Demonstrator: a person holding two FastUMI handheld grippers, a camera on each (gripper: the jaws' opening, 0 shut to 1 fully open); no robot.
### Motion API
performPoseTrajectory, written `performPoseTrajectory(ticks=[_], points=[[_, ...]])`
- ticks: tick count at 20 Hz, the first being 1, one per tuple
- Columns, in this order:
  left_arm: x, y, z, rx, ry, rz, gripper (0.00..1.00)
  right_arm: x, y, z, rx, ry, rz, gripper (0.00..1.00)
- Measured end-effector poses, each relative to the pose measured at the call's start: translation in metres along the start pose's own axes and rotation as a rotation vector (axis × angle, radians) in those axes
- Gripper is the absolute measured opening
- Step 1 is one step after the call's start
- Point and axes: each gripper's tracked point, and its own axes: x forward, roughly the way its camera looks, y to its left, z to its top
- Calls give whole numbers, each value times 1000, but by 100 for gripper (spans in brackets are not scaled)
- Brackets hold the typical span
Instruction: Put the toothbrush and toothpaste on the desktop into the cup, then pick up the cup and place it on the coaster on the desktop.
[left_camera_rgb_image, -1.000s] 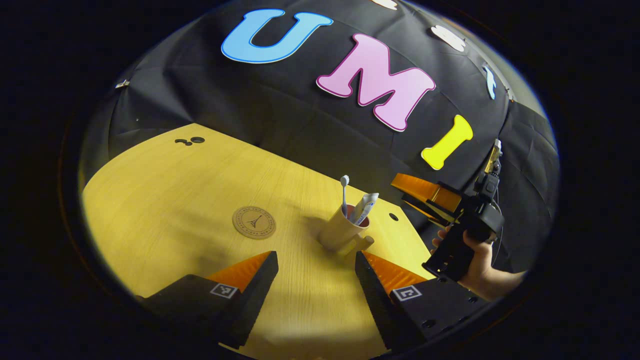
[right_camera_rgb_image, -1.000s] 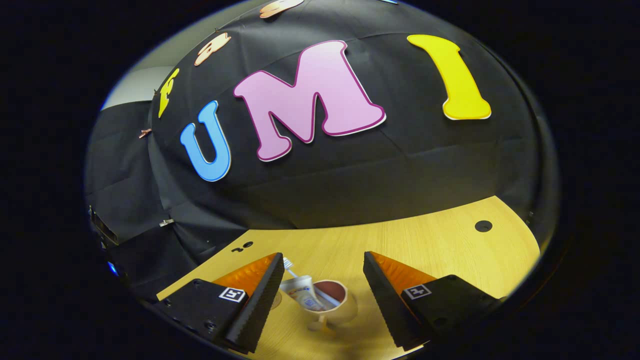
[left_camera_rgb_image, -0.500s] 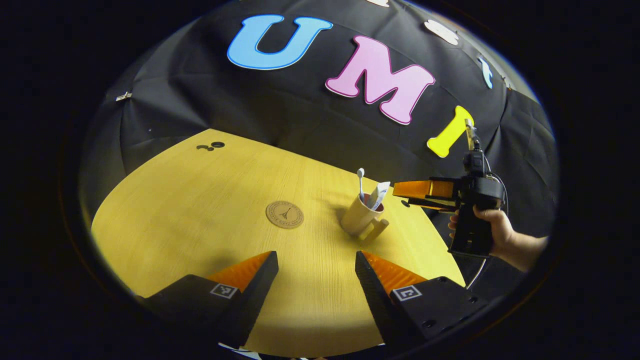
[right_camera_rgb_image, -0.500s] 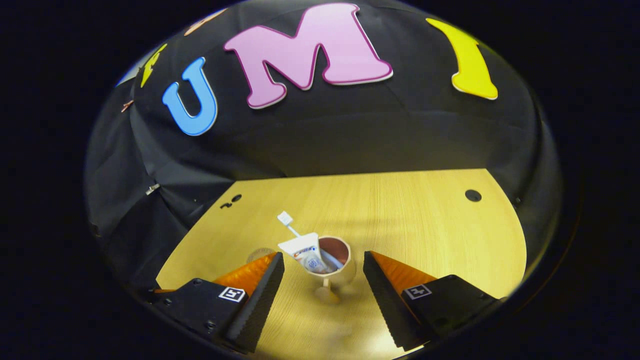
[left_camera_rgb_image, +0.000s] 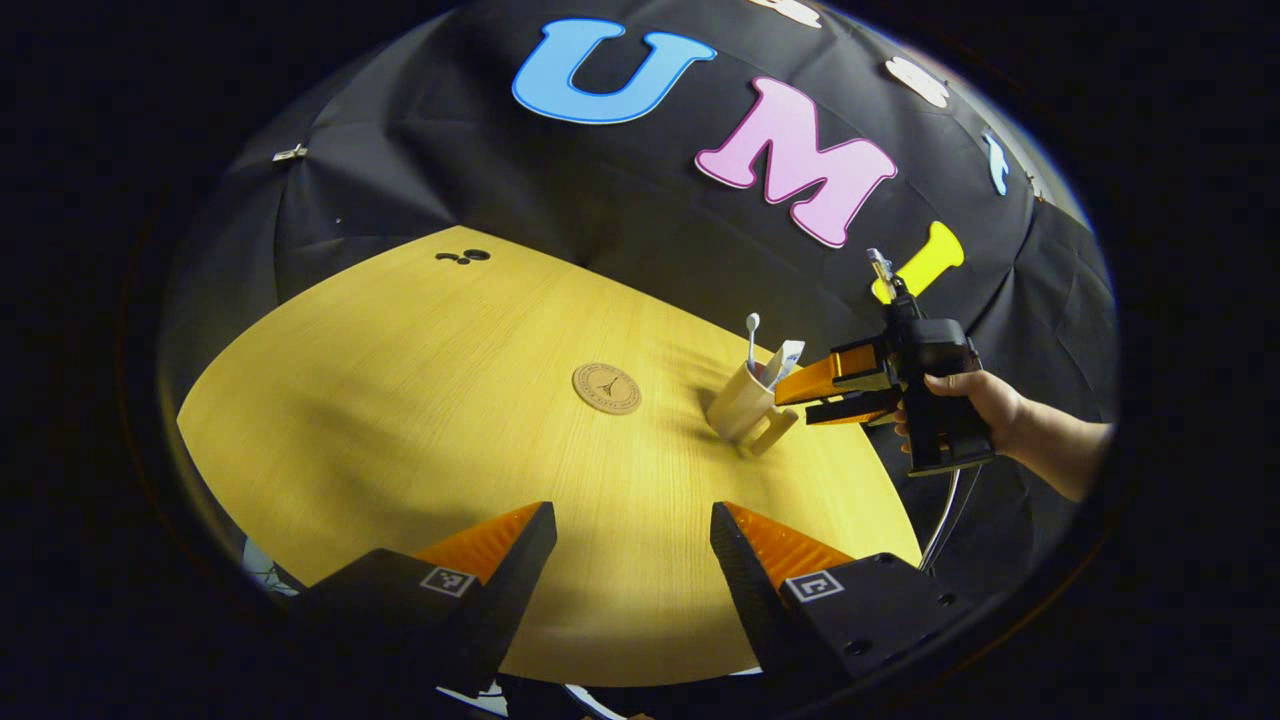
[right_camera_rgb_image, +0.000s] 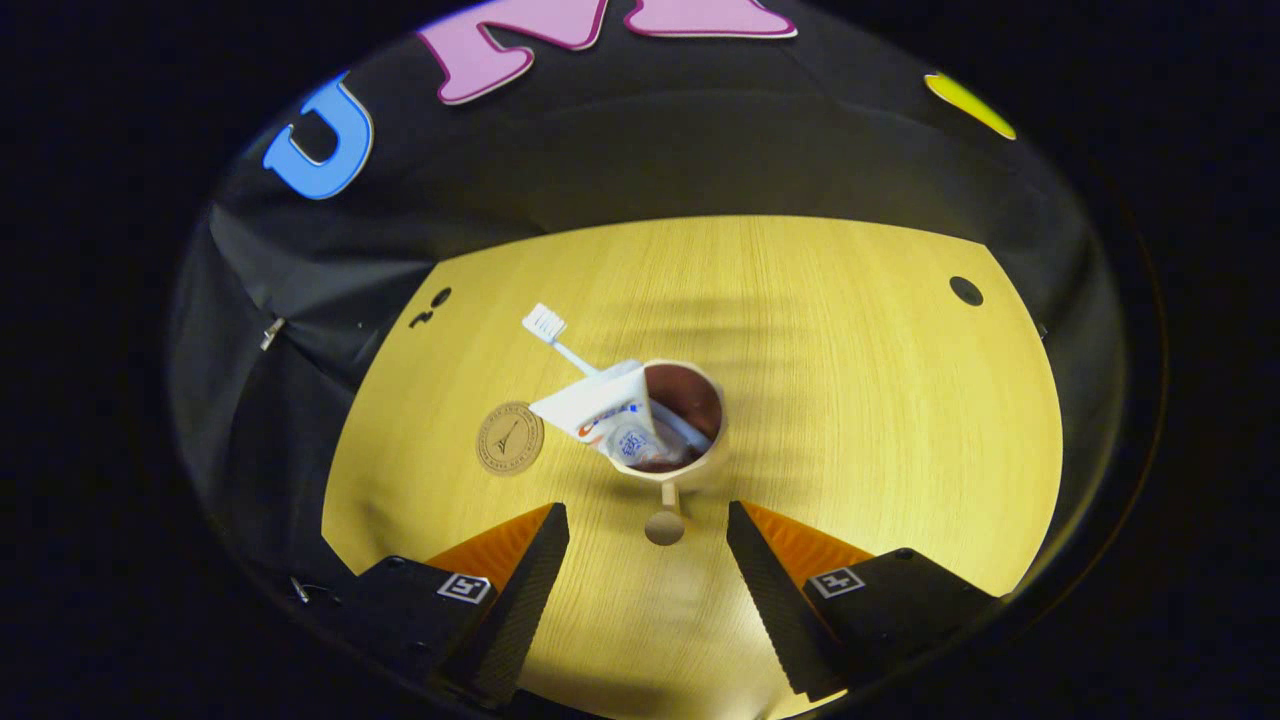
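wide yellow wooden table under everything, with small dark holes near its far edge in both views; then the two hand-held grippers: left hand-held gripper at the bottom of the left gripper view, fingers spread apart over bare table with nothing between them, well apart from the cup; right hand-held gripper at the bottom of the right gripper view, fingers likewise spread, released, gripping nothing, looking down on the cup with the cup's handle just ahead of the gap between the fingertips; seen also from the left gripper view, farther off at the right edge of the table, gripped by a hand, its fingers reaching toward the cup from the side and appearing close to the rim, contact impossible to tell there; next the beige cup standing upright on the table, dark inside, handle pointing toward the right hand-held gripper; resting directly on the table, not on the coaster; inside it the white toothpaste tube leaning out over the rim on the coaster side, and the white toothbrush standing in the cup with bristle head up and tilted the same way; last the round brown coaster lying flat near the cup, bare, apart from it
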Motion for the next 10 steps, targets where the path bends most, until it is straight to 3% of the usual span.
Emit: performPoseTrajectory(ticks=[3, 10], points=[[-4, 8, -7, -9, 12, -3, 96, 23, 13, -15, 35, 105, 15, 98], [-9, 26, -17, -63, 53, -10, 96, 53, 0, -13, 105, 157, -61, 98]])
